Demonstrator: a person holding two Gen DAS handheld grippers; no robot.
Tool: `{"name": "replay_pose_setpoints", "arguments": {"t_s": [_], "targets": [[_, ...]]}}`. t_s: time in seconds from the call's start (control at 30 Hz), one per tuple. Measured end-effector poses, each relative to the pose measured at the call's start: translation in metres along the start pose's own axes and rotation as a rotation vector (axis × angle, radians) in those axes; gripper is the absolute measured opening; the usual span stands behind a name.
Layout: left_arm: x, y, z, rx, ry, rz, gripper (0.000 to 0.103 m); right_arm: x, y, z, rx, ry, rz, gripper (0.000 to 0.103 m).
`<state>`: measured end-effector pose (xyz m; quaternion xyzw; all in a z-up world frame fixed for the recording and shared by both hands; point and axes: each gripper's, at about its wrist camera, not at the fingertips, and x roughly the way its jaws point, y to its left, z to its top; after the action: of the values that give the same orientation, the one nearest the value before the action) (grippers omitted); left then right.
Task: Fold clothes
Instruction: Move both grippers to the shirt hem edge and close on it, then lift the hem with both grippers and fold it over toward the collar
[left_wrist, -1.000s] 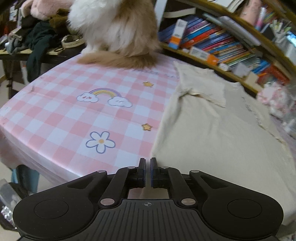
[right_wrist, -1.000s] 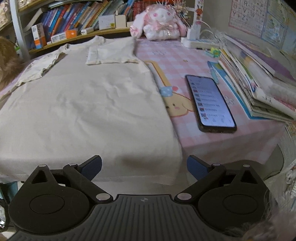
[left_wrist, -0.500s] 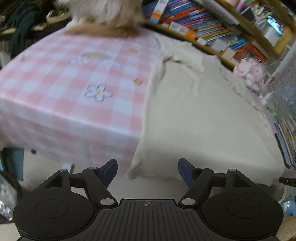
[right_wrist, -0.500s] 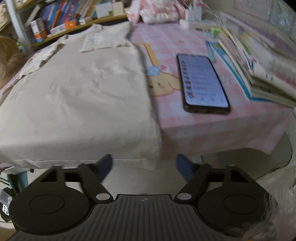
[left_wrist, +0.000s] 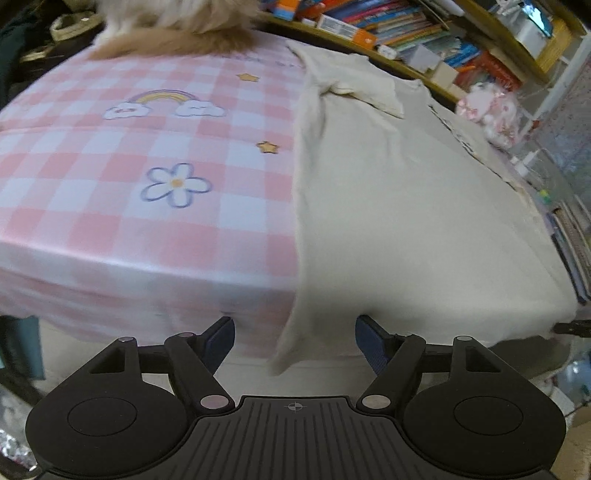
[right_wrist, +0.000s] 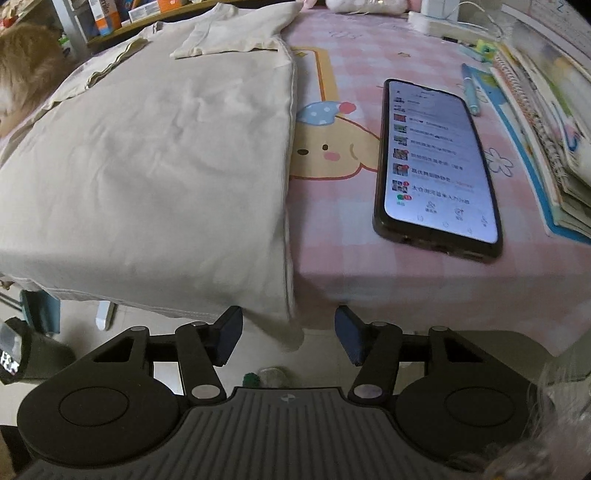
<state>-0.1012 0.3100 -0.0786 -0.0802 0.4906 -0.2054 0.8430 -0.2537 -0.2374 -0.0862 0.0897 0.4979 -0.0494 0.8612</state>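
Observation:
A cream T-shirt (left_wrist: 399, 206) lies flat on the pink checked tablecloth (left_wrist: 110, 177), sleeves folded in, its hem hanging over the near table edge. My left gripper (left_wrist: 295, 341) is open just below the shirt's near left hem corner, which hangs between its fingers without touching them. In the right wrist view the shirt (right_wrist: 155, 155) fills the left half. My right gripper (right_wrist: 290, 338) is open below the near right hem corner and holds nothing.
A lit phone (right_wrist: 436, 162) lies right of the shirt, with a pen (right_wrist: 469, 90) and stacked books (right_wrist: 546, 110) further right. A furry cat (left_wrist: 177, 26) sits at the table's far left. Bookshelves (left_wrist: 406, 33) and a pink plush toy (left_wrist: 491, 114) stand behind.
My left gripper opened, letting go of the hem corner, and drew back below the table edge. My right gripper stayed open and dropped back to the near right hem corner.

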Motion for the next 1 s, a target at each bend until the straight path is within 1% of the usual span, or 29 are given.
{"name": "replay_pose_setpoints", "arguments": {"t_s": [0.07, 0.17, 0.23, 0.27, 0.3, 0.33, 0.37, 0.43, 0.47, 0.5, 0.57, 0.6, 0.63, 0.7, 0.83, 0.93, 1.0], "targets": [[0.006, -0.001, 0.002, 0.012, 0.032, -0.019, 0.071, 0.004, -0.003, 0.004, 0.005, 0.010, 0.029, 0.054], [0.017, -0.006, 0.006, 0.046, 0.076, -0.004, 0.070, 0.012, -0.005, 0.006, 0.014, 0.036, 0.079, 0.054], [0.020, -0.008, 0.008, 0.064, 0.090, -0.002, 0.070, 0.016, -0.006, 0.008, 0.011, 0.051, 0.100, 0.054], [0.020, -0.009, 0.009, 0.072, 0.094, -0.003, 0.066, 0.015, -0.005, 0.009, 0.008, 0.053, 0.109, 0.054], [0.020, -0.010, 0.009, 0.078, 0.098, -0.006, 0.057, 0.015, -0.005, 0.010, 0.006, 0.053, 0.119, 0.052], [0.019, -0.010, 0.009, 0.083, 0.101, -0.012, 0.051, 0.014, -0.006, 0.011, 0.006, 0.052, 0.129, 0.047], [0.019, -0.010, 0.009, 0.083, 0.103, -0.014, 0.042, 0.014, -0.006, 0.013, 0.007, 0.052, 0.137, 0.043], [0.018, -0.012, 0.009, 0.073, 0.108, -0.008, 0.034, 0.012, -0.007, 0.014, 0.012, 0.054, 0.144, 0.030], [0.018, -0.013, 0.008, 0.070, 0.112, -0.009, 0.025, 0.010, -0.007, 0.014, 0.014, 0.054, 0.145, 0.026], [0.018, -0.015, 0.008, 0.071, 0.116, -0.010, 0.022, 0.008, -0.008, 0.014, 0.017, 0.053, 0.148, 0.019], [0.016, -0.018, 0.006, 0.074, 0.120, 0.002, 0.005, 0.003, -0.009, 0.011, 0.027, 0.053, 0.163, 0.012], [0.013, -0.019, 0.004, 0.070, 0.121, 0.001, 0.002, 0.000, -0.009, 0.010, 0.030, 0.052, 0.172, 0.009], [0.011, -0.019, 0.003, 0.067, 0.122, 0.000, 0.002, -0.003, -0.008, 0.008, 0.029, 0.050, 0.182, 0.007], [0.004, -0.019, -0.001, 0.054, 0.123, 0.002, 0.001, -0.012, -0.007, 0.005, 0.025, 0.046, 0.197, 0.006], [-0.010, -0.019, -0.008, 0.023, 0.119, 0.008, 0.001, -0.034, -0.001, 0.001, 0.009, 0.014, 0.196, 0.006], [-0.021, -0.020, -0.012, 0.001, 0.108, -0.016, 0.001, -0.046, 0.005, 0.000, 0.014, 0.009, 0.217, 0.006], [-0.027, -0.020, -0.015, -0.005, 0.107, -0.035, 0.001, -0.050, 0.008, -0.001, 0.017, 0.025, 0.230, 0.006]]}}
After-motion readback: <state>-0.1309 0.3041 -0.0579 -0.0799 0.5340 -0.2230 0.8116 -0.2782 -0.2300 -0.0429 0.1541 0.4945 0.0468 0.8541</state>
